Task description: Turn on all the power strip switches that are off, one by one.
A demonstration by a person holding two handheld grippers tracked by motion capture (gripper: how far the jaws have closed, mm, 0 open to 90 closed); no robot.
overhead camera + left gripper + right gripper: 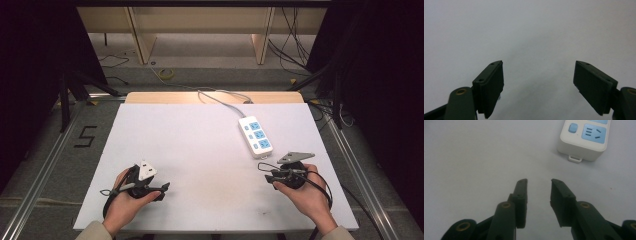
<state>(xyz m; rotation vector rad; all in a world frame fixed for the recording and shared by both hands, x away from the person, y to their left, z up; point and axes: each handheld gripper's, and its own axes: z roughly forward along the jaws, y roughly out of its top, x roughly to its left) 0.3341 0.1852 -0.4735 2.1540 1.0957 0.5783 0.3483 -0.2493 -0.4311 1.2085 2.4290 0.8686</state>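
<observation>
A white power strip (255,134) with blue sockets lies on the white table (200,145), right of the middle, its grey cable running off the far edge. Its near end (584,138) shows at the top right of the right gripper view. My right gripper (264,172) rests low at the table's front right, just in front of the strip, jaws apart with nothing between them (539,182). My left gripper (162,189) is held at the front left, pointing right, jaws wide apart over bare table (539,65).
Behind the table the floor holds loose cables (295,45) and wooden frame legs (142,40). Metal rails (47,160) run along both sides of the table. A "5" mark (85,136) is on the floor at the left.
</observation>
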